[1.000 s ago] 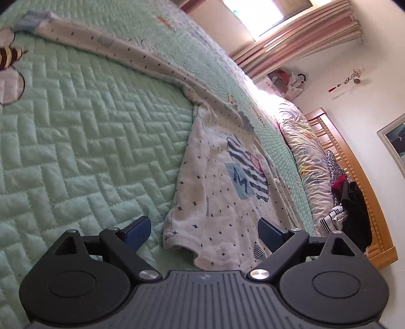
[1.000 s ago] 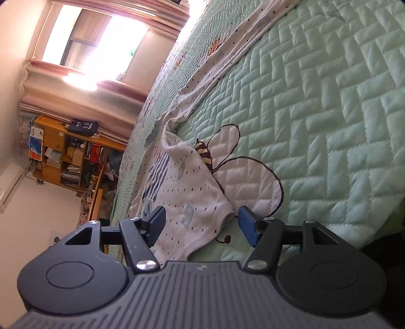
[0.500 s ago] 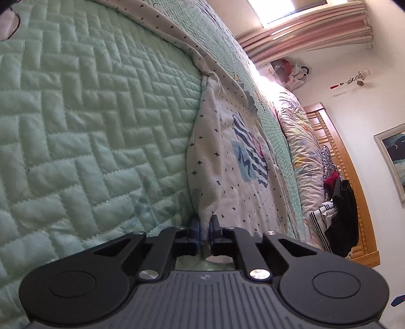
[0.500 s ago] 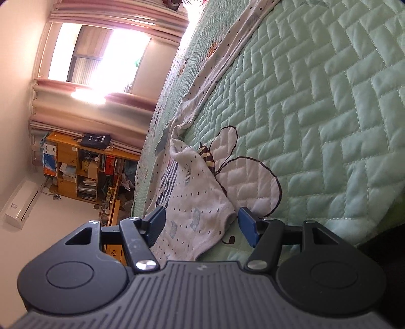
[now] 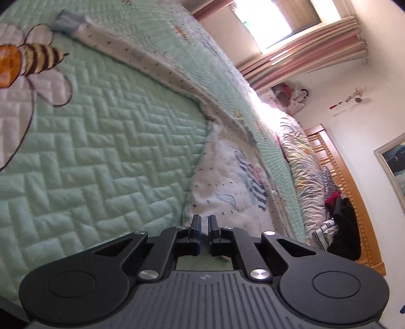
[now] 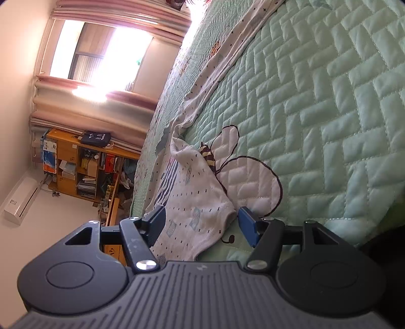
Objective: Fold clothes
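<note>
Left hand-held gripper [image 5: 204, 227]: jaws clenched on the near hem corner of the white, star-dotted cotton long-sleeved shirt [image 5: 227, 187]; cloth shows between the pads. Right hand-held gripper [image 6: 200, 222]: jaws released, set to either side of the other hem corner, not pressing on it.

The shirt lies flat on the pale green quilted bedspread [image 5: 106, 162] of the bed, partly over a stitched bee motif [image 6: 210, 157].

Handling, as judged: light, soft and limp; it will sag and crease, so best taken at hem corners, shoulders or cuffs.

Orientation: hem towards the grippers, body's long axis running away towards the window. One sleeve [image 5: 141, 63] stretches sideways to a blue cuff [image 5: 68, 22].
</note>
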A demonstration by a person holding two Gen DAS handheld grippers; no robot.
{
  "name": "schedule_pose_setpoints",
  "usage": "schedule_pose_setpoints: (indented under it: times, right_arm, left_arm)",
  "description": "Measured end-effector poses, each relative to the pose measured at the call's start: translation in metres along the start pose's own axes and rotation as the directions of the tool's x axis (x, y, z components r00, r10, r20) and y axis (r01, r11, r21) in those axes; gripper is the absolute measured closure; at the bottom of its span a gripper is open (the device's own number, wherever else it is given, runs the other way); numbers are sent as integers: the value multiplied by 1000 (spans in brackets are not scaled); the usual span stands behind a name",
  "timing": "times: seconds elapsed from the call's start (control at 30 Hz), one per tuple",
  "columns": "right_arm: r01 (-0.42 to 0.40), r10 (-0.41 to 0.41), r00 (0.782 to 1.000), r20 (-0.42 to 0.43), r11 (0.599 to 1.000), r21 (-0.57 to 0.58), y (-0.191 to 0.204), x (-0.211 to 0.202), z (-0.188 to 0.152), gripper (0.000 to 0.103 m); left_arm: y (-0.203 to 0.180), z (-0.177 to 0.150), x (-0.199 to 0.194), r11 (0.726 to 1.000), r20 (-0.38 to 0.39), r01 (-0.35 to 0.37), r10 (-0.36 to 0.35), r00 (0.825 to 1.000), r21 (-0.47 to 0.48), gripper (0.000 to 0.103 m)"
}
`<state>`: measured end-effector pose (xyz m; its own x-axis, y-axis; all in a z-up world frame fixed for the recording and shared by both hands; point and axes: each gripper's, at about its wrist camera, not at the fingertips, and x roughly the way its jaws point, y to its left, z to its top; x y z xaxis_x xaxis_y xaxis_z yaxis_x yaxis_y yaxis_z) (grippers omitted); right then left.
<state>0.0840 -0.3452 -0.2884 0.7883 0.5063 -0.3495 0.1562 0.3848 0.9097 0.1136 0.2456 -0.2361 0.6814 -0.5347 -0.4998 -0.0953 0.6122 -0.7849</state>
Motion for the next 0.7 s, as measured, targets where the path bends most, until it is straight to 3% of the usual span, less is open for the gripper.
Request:
schedule_pose_setpoints:
  times: [0.07, 0.17, 0.2, 0.27, 0.33, 0.37, 0.47, 0.5, 0.53, 0.6, 0.7]
  right_arm:
    - [5, -5, 1000, -1, 1000, -4, 2, 0, 0, 38]
    - [16, -16, 1000, -11, 1000, -13, 5, -1, -3, 38]
    - [18, -18, 1000, -13, 1000, -12, 5, -2, -3, 38]
    - [16, -16, 1000, -14, 1000, -8, 4, -3, -5, 38]
    - [15, -15, 1000, -12, 1000, -4, 3, -4, -5, 38]
    - [15, -15, 1000, -11, 1000, -3, 3, -4, -6, 38]
    - [15, -15, 1000, -9, 1000, 4, 2, -3, -5, 38]
    - [15, -15, 1000, -8, 1000, 4, 2, -3, -6, 38]
    - [15, -15, 1000, -9, 1000, 3, 2, -2, -6, 37]
    - [15, -15, 1000, -9, 1000, 2, 2, -3, -6, 37]
    - [7, -7, 1000, -10, 1000, 8, 0, -4, -5, 37]
  left_arm:
    - [8, -3, 5, 998, -12, 50, -51, 999, -28, 99]
    - [8, -3, 15, 997, -26, 73, -74, 997, -29, 71]
    - [9, 0, 18, 998, -25, 54, -55, 998, -35, 55]
    - [12, 5, 22, 998, -15, 36, -37, 999, -53, 51]
    - [12, 10, 29, 996, -30, 60, -62, 998, -61, 37]
    - [10, 11, 34, 997, -42, 62, -64, 997, -55, 36]
    - [0, 11, 50, 998, -69, 56, -56, 996, -11, 41]
    - [-1, 10, 56, 998, -86, 61, -61, 994, -2, 60]
    - [-1, 7, 63, 998, -104, 67, -67, 992, -4, 99]
    - [0, -4, 74, 997, -126, 79, -80, 989, -17, 96]
    - [1, -14, 64, 995, -58, 89, -91, 994, -33, 97]
